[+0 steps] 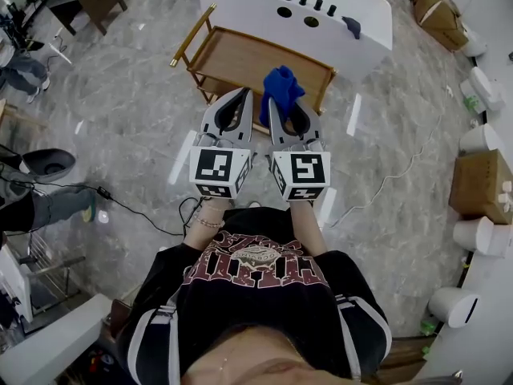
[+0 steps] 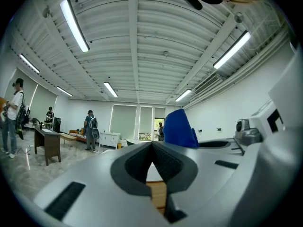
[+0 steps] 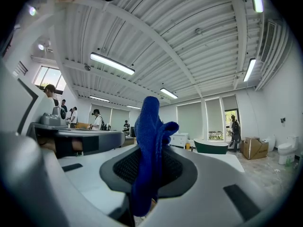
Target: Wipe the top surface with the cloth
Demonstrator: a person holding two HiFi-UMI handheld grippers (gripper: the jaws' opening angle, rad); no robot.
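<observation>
A blue cloth [image 1: 280,87] sticks up bunched from the tips of my right gripper [image 1: 276,104], which is shut on it. In the right gripper view the cloth [image 3: 149,145] hangs down between the dark pads and hides where they meet. My left gripper [image 1: 240,96] is beside it on the left, shut with nothing in it; its jaws meet at a point [image 2: 152,144]. From there the cloth [image 2: 182,129] shows just to the right. Both grippers hover side by side over the near edge of a wooden trolley top [image 1: 240,58] with a gold frame.
A white counter [image 1: 240,6] with holes and dark bottles stands behind the trolley. Cardboard boxes [image 1: 481,184] and white toilets [image 1: 481,139] line the right side. A black cable [image 1: 128,207] runs over the marble floor at left. People stand far off in the room.
</observation>
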